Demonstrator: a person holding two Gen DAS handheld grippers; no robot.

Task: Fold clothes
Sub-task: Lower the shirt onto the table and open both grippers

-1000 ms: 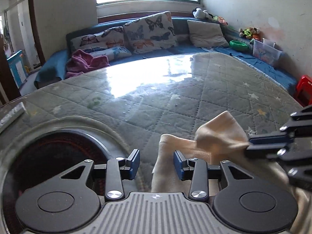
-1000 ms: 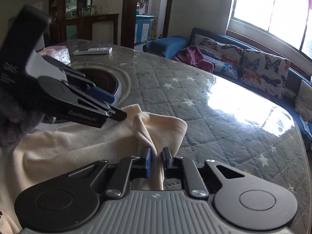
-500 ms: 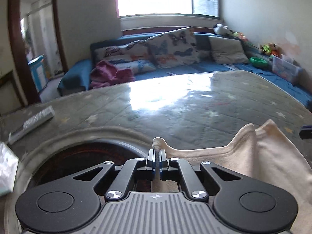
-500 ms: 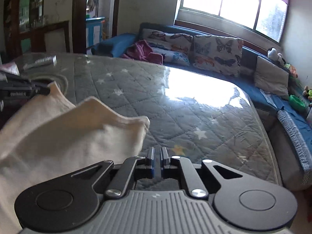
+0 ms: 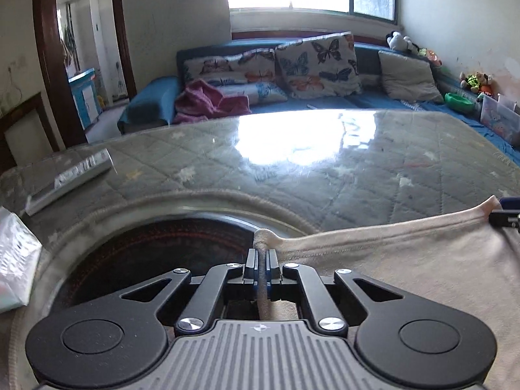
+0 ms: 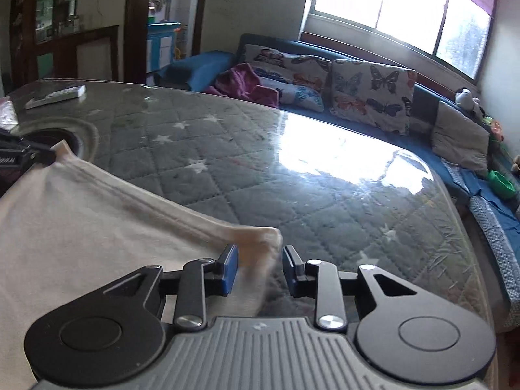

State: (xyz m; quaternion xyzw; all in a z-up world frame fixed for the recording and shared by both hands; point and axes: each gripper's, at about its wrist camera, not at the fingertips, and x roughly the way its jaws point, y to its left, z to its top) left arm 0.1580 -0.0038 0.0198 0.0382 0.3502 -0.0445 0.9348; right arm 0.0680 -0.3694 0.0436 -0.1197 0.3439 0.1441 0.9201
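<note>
A cream garment [image 5: 390,260] lies stretched across the near part of the quilted glass-topped table [image 5: 292,169]. My left gripper [image 5: 260,261] is shut on its left corner, above a round dark recess [image 5: 156,253]. In the right wrist view the same garment [image 6: 81,224] spreads to the left, and its right corner lies between the parted fingers of my right gripper [image 6: 260,268], which is open. The left gripper's tip [image 6: 29,156] shows at the far left, holding the other corner.
A remote-like box [image 5: 70,178] and a plastic bag [image 5: 16,260] lie at the table's left. A blue sofa [image 5: 325,100] with butterfly cushions and a pink cloth [image 5: 208,100] runs behind the table. Toys and a green bowl [image 6: 502,183] sit at the right.
My left gripper closed on the garment's left corner. The two grippers moved apart and pulled the hem taut. My right gripper, shut half a second ago, now has its fingers parted.
</note>
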